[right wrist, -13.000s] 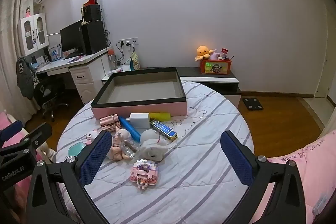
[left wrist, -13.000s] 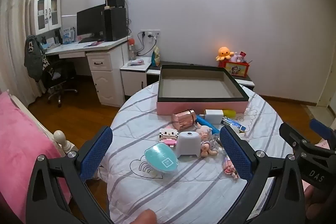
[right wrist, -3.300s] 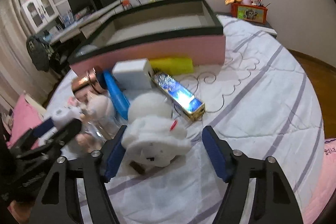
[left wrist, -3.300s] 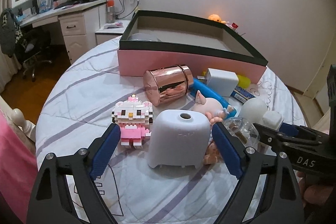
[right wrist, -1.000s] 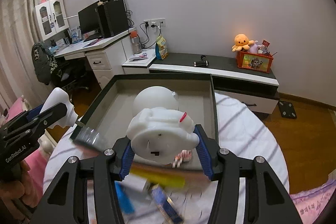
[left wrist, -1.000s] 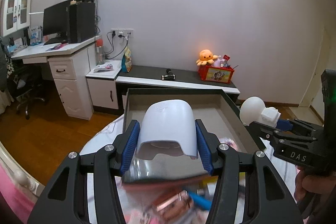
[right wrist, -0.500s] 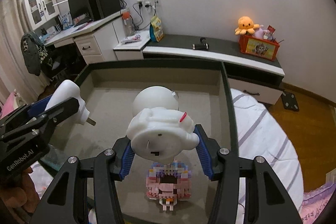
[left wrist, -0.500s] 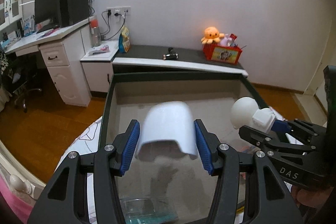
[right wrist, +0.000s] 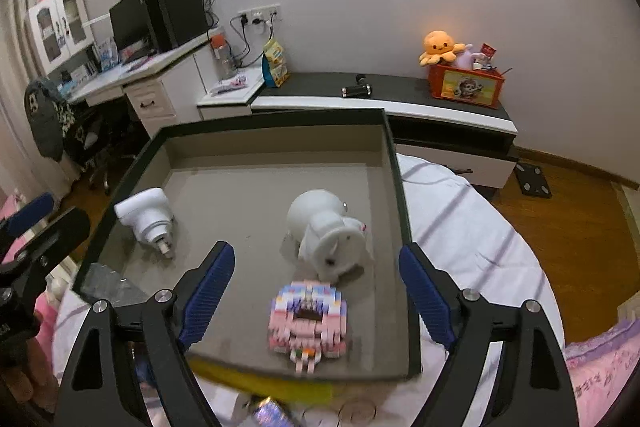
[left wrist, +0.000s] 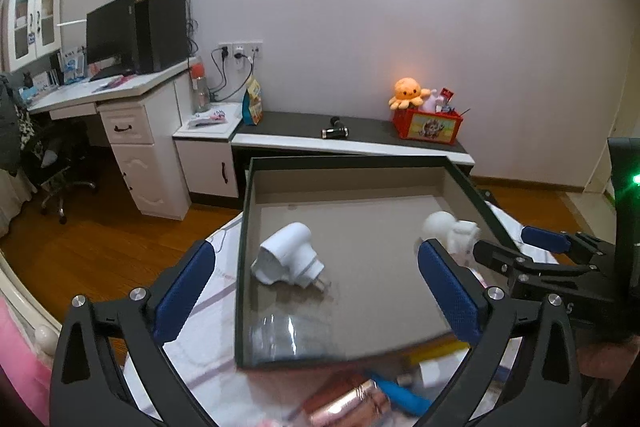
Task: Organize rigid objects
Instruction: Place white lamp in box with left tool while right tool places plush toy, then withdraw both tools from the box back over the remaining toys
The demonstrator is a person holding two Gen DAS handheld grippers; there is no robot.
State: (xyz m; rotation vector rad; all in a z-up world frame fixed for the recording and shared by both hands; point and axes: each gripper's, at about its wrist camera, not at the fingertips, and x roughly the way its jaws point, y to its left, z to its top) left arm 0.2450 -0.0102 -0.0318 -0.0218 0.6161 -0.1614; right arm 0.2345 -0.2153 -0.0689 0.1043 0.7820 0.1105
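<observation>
Left claw: the left gripper, blue-padded on black arms, fills the lower part of its own view with its jaws opening; nothing is between the pads.
Right claw: the right gripper, of the same build, spans the lower part of its view with its jaws opening, the pads clear of everything.
Left item: a rounded white plastic shell with short pegs lies tipped on its side on the tray floor, left of centre in the left wrist view.
Right item: a white plastic figure with a ball head and round base lies on its side at frame centre in the right wrist view, just beyond a pink and white toy-brick figure.
Tray: the shallow dark-rimmed box with a grey floor holds all three.
Step in hand: release into the tray, judged complete or nearly so for both pieces.
Doing it well: lift each claw straight up and clear of the rim before swinging away, so no pad clips the tipped pieces.
Left to sort: a rose-gold metal cylinder and a blue tube lie outside the near wall, blurred.
Surface: a round table under a white cloth with grey stripes.
Room: a white desk with a black monitor sits upper left; an orange plush octopus sits upper right.
</observation>
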